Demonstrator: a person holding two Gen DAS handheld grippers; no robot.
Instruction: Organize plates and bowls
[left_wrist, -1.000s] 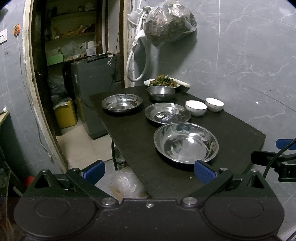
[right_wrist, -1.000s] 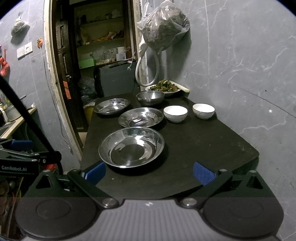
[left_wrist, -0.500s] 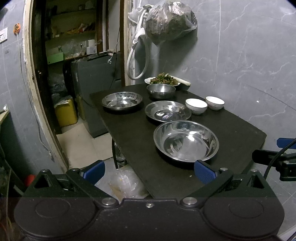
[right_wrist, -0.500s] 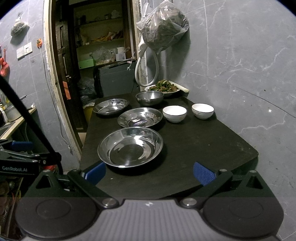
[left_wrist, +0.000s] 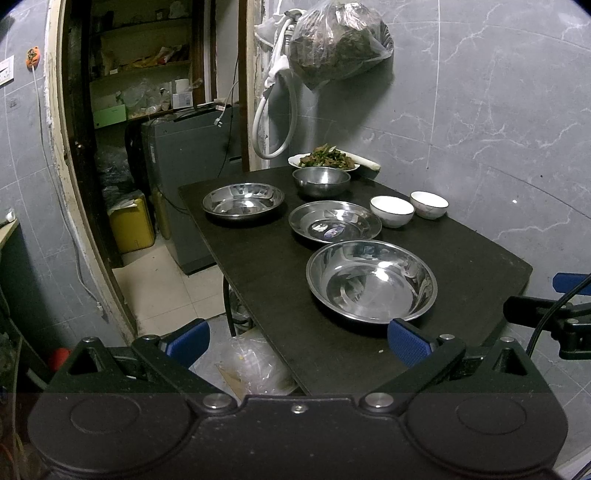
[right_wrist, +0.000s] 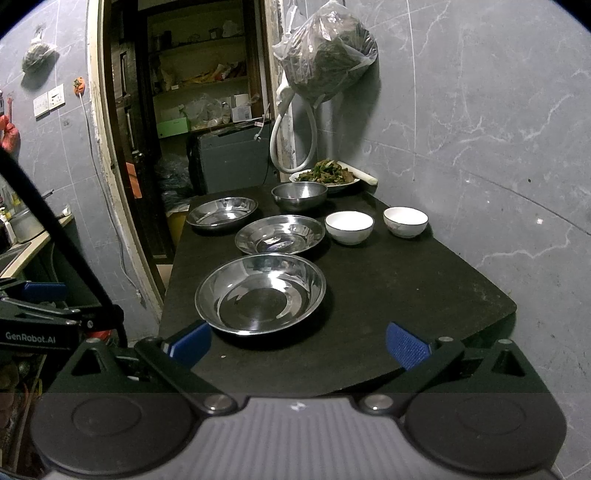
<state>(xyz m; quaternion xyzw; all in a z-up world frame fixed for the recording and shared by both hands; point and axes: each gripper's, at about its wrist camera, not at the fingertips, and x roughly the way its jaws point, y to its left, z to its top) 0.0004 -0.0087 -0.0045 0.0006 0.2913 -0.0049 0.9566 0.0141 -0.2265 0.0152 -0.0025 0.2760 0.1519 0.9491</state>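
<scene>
On the black table (left_wrist: 266, 266) stand three steel plates: a near one (left_wrist: 371, 280) (right_wrist: 260, 293), a middle one (left_wrist: 334, 226) (right_wrist: 279, 234) and a far left one (left_wrist: 242, 199) (right_wrist: 221, 212). Behind them is a steel bowl (left_wrist: 321, 181) (right_wrist: 299, 195). Two white bowls (left_wrist: 391, 210) (left_wrist: 429, 205) (right_wrist: 349, 227) (right_wrist: 405, 220) stand to the right. My left gripper (left_wrist: 297, 341) is open and empty, short of the table's near left corner. My right gripper (right_wrist: 299, 341) is open and empty, above the near edge before the near plate.
A white plate of cooked greens (left_wrist: 325, 159) sits at the table's far end by the wall. A plastic bag (left_wrist: 338, 42) and a white hose (left_wrist: 275, 122) hang above it. A doorway (left_wrist: 85, 147) with a yellow can (left_wrist: 131, 223) lies left. A plastic bag (left_wrist: 243, 365) lies on the floor.
Both grippers have drifted slightly; the table and dishes sit a little lower and nearer in the views. No dish has moved. Both grippers stay open.
</scene>
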